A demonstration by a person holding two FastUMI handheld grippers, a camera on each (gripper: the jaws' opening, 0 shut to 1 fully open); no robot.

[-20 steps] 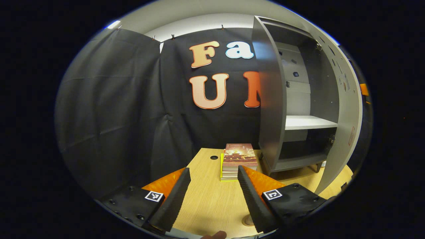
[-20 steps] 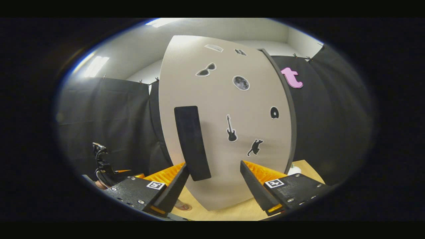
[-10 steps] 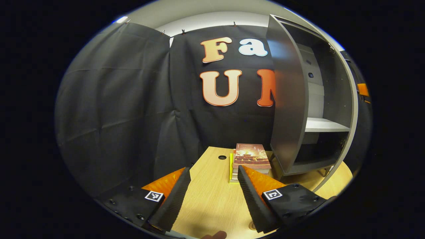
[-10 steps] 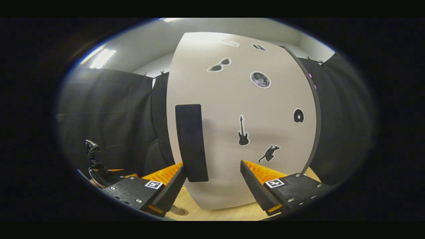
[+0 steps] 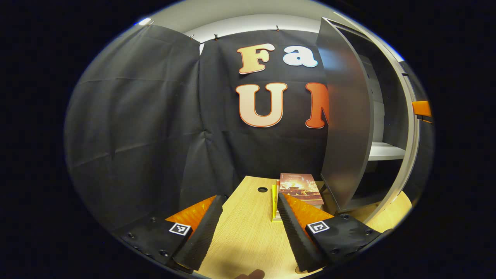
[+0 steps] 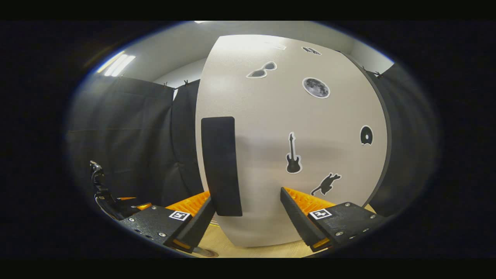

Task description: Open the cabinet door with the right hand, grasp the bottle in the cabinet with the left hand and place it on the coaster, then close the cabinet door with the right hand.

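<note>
door (image 6: 294, 147): pale panel, black upright handle (image 6: 221, 166) near its left edge, stickers (sunglasses, moon, guitar, cat); partly ajar, seen edge-on in left gripper view
cabinet (image 5: 348, 116): grey, on the table (image 5: 248, 232) right of the books (image 5: 298, 188); white shelf (image 5: 385, 151) visible through the gap
right gripper (image 6: 248, 217): fingers spread, nothing held, just before the door, handle above its left finger
left gripper (image 5: 248, 228): released, empty, over the table, aimed at the books
coaster (image 6: 205, 252): sliver at bottom edge of right gripper view
</note>
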